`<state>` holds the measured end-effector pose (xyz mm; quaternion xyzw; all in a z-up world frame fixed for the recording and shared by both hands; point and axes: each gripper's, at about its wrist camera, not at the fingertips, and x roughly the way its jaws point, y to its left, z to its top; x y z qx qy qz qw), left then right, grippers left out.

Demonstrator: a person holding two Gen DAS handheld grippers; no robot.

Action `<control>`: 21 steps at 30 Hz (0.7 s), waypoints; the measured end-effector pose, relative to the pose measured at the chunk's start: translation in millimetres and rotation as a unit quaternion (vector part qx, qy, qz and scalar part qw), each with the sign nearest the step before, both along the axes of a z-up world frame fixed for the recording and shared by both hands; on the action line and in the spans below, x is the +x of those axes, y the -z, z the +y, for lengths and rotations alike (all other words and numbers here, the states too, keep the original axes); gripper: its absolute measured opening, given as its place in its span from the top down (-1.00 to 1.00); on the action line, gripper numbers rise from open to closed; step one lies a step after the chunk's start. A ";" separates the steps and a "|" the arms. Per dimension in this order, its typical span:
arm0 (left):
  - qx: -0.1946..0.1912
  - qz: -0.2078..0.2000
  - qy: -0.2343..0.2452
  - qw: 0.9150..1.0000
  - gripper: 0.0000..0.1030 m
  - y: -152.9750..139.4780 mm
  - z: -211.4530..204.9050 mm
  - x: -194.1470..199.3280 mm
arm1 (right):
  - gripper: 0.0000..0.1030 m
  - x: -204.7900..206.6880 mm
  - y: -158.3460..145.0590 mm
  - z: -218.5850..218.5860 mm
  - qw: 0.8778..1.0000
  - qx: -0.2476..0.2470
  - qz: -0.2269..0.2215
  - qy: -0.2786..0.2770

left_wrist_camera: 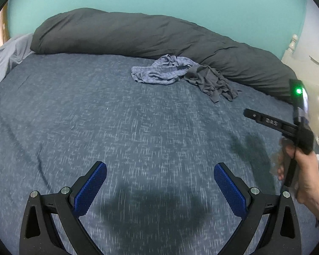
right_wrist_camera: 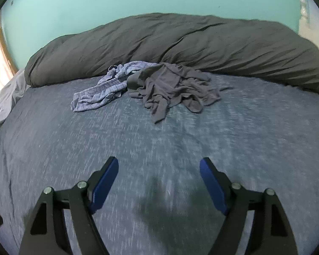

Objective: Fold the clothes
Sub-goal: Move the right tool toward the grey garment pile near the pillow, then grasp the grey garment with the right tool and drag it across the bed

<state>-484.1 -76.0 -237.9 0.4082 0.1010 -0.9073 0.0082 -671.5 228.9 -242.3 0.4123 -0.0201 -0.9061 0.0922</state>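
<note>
At the far side of the bed (right_wrist_camera: 53,148), against the duvet (right_wrist_camera: 180,42), plaid shorts (right_wrist_camera: 100,93) and grey garment (right_wrist_camera: 172,87) lie crumpled, touching. Soft, light, limp; best taken by the hems. Left gripper (left_wrist_camera: 160,173) and right gripper (right_wrist_camera: 158,167): fingers spread, holding nothing.

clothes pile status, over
Left gripper and right gripper open, empty, over the bed sheet. Plaid shorts and grey garment crumpled, unfolded, touching, against the dark duvet. Path clear.
</note>
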 end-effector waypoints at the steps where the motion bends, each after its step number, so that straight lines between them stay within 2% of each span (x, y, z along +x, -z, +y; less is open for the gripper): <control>1: 0.000 -0.002 0.000 1.000 -0.99 2.5 -1.8 -4.8 | -0.55 -9.4 3.6 -2.4 1.000 0.000 -0.005 -0.001; 8: -0.004 -0.021 -0.001 1.000 -0.99 18.1 -18.5 -27.4 | -0.23 -68.6 24.4 -18.3 0.999 0.021 -0.023 -0.005; 12: 0.000 -0.029 -0.006 1.000 -0.99 26.2 -28.4 -33.3 | -0.17 -99.9 36.3 -25.3 0.999 0.027 -0.029 -0.002; 14: 0.002 -0.032 -0.008 0.999 -0.99 31.2 -32.9 -36.1 | -0.08 -110.7 42.6 -28.2 0.999 0.029 -0.034 -0.001; 16: 0.005 -0.036 -0.010 0.999 -0.99 36.2 -37.4 -38.9 | 0.23 -120.7 48.3 -30.5 0.999 0.033 -0.038 0.003; 17: 0.006 -0.037 -0.011 0.999 -0.99 38.2 -39.3 -39.5 | 0.27 -125.7 51.1 -31.6 0.999 0.036 -0.040 0.005; 21: 0.006 -0.036 -0.009 0.999 -0.99 41.9 -42.9 -36.1 | 0.79 -135.8 54.2 -33.8 0.999 0.021 -0.041 0.012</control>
